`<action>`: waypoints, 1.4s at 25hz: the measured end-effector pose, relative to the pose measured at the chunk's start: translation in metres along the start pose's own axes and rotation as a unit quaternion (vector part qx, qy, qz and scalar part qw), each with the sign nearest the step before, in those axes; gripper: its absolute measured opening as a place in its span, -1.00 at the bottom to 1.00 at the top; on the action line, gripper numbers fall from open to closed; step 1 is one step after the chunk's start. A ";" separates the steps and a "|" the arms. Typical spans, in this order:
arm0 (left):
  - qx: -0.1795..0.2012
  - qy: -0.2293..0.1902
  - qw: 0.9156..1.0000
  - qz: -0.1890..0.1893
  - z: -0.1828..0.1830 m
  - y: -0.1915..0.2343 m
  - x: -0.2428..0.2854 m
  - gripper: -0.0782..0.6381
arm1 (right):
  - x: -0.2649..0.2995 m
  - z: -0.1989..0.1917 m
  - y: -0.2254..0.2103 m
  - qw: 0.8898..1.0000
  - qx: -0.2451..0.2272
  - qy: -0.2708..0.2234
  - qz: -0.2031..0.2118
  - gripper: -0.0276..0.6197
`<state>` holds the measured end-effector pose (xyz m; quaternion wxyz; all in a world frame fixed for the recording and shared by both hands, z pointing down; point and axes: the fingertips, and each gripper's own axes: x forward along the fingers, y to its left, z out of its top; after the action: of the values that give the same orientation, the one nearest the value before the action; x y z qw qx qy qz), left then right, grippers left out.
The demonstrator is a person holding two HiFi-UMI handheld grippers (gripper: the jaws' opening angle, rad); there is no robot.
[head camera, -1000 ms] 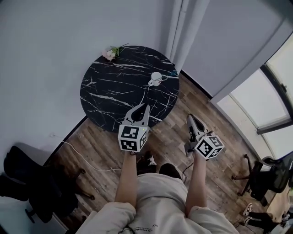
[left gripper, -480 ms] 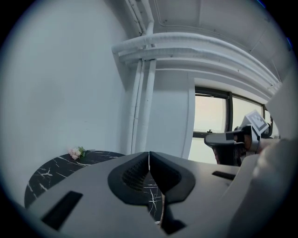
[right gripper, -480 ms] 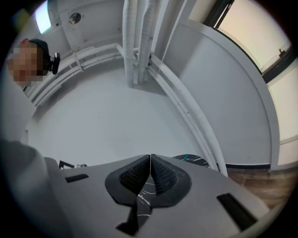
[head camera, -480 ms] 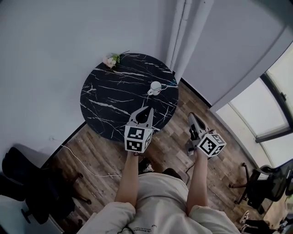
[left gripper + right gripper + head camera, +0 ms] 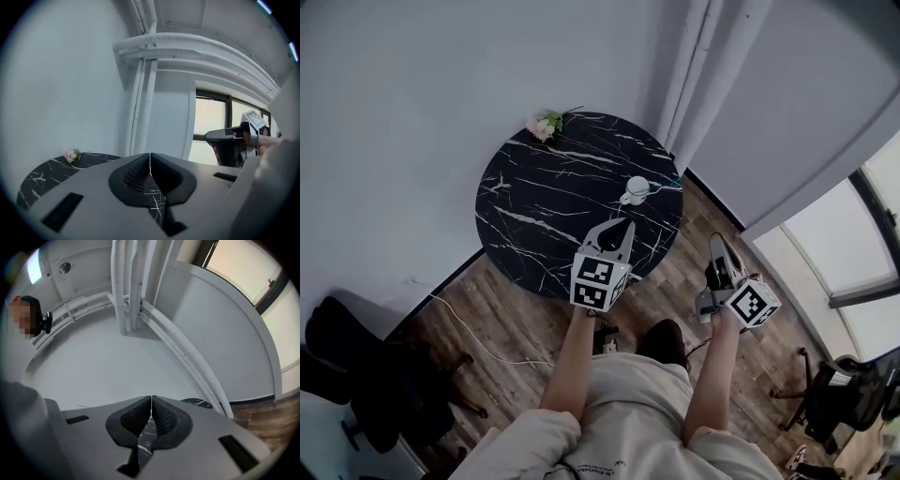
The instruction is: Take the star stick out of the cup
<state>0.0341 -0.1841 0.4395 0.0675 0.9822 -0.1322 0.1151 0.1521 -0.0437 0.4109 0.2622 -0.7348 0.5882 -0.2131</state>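
Though ahead, cup beyond both jaws

On the marble table, pink flowers at its far edge; possibly a chair lower left.

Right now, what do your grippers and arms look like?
Both the left gripper and right gripper have grey wedge-shaped bodies with black ribbed pads. Each carries a white cube printed with black square markers. The forearms are bare below a light short-sleeved top.
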 end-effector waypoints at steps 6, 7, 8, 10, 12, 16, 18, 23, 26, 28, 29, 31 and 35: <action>-0.007 0.008 1.000 0.019 -0.002 0.024 0.024 -0.72 | 0.035 0.017 -0.027 0.999 0.006 -0.042 -0.006 -0.81; -0.009 0.008 1.000 0.023 -0.002 0.029 0.030 -0.72 | 0.046 0.016 -0.032 0.999 0.006 -0.034 -0.005 -0.81; -0.011 0.006 1.000 0.029 0.001 0.036 0.036 -0.72 | 0.059 0.015 -0.037 1.000 0.008 -0.024 -0.003 -0.81; -0.018 -0.002 0.999 0.045 0.010 0.051 0.047 -0.72 | 0.083 0.012 -0.045 1.000 0.010 -0.002 0.002 -0.81; -0.027 -0.012 0.998 0.060 0.022 0.062 0.058 -0.72 | 0.104 0.008 -0.053 1.000 0.008 0.016 0.005 -0.81; -0.030 0.000 0.996 0.081 0.026 0.069 0.080 -0.72 | 0.127 -0.002 -0.083 0.998 0.016 0.049 -0.019 -0.81; -0.031 0.011 0.996 0.087 0.022 0.070 0.091 -0.72 | 0.137 -0.009 -0.095 0.997 0.017 0.070 -0.024 -0.80; -0.040 0.032 0.995 0.086 0.006 0.068 0.119 -0.72 | 0.158 -0.016 -0.123 0.994 0.021 0.102 -0.036 -0.80; -0.044 0.046 0.994 0.087 -0.005 0.068 0.133 -0.72 | 0.171 -0.021 -0.136 0.991 0.028 0.122 -0.041 -0.80; -0.044 0.057 0.994 0.088 -0.011 0.069 0.140 -0.72 | 0.179 -0.027 -0.143 0.989 0.032 0.138 -0.045 -0.80; -0.043 0.063 0.993 0.088 -0.013 0.070 0.144 -0.72 | 0.182 -0.030 -0.146 0.988 0.036 0.146 -0.048 -0.79; -0.041 0.069 0.993 0.089 -0.012 0.072 0.151 -0.72 | 0.191 -0.035 -0.151 0.985 0.042 0.161 -0.049 -0.69; -0.042 0.075 0.992 0.093 -0.008 0.072 0.166 -0.72 | 0.206 -0.044 -0.159 0.977 0.036 0.202 -0.053 -0.36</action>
<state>0.1677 -0.2924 0.4954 0.1071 0.9506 -0.2224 0.1883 0.2890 -0.2240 0.5470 0.1524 -0.6970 0.5811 -0.3916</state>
